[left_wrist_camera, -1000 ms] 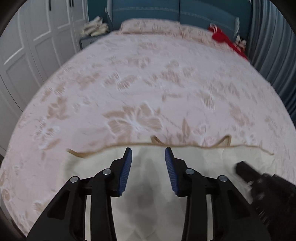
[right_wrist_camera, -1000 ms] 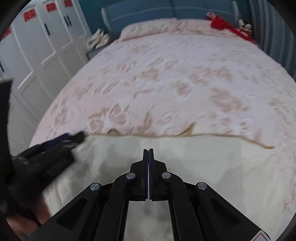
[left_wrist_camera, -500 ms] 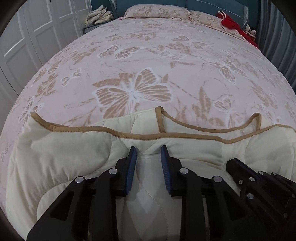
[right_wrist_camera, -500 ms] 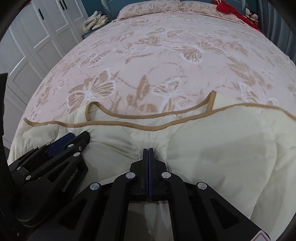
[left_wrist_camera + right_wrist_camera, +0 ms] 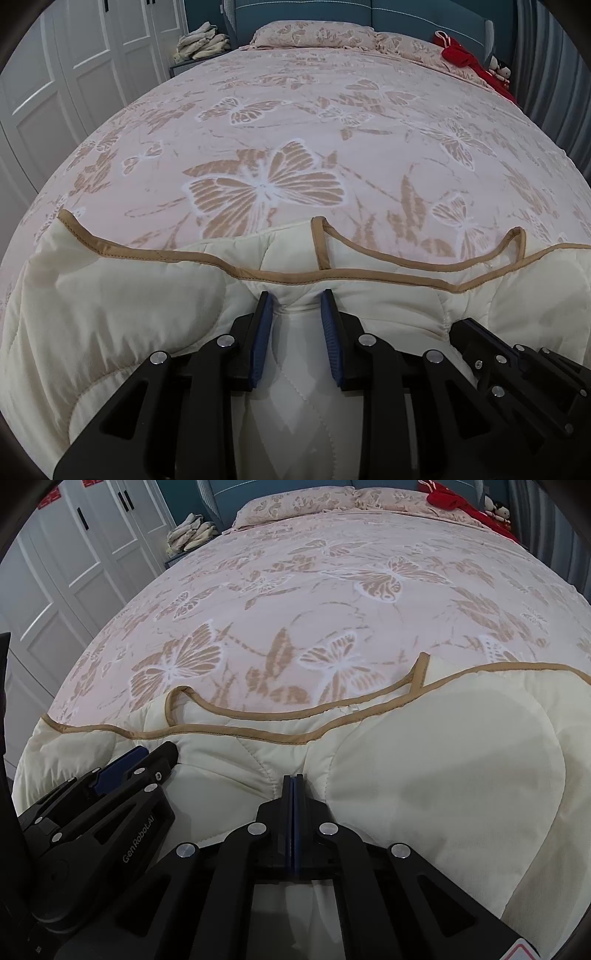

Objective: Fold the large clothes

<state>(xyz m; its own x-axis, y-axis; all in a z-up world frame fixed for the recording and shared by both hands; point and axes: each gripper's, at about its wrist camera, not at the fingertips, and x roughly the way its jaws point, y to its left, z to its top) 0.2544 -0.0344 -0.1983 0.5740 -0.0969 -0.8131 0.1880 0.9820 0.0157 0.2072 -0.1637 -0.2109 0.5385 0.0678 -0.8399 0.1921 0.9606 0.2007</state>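
A cream quilted garment (image 5: pixel 122 314) with tan binding lies across the lower half of both views, on a pink butterfly-print bed (image 5: pixel 295 140) that fills the frame above it. In the left wrist view the left gripper (image 5: pixel 296 306), bottom centre, has its blue pads partly apart with a pinched ridge of the cream fabric pressed between them, just below the tan edge. In the right wrist view the right gripper (image 5: pixel 293 781), bottom centre, has its fingers fully together; fabric bunches at the tips, so it seems to hold a thin fold. The garment's long axis runs left to right, and both grippers sit side by side at its middle, equally near the far edge.
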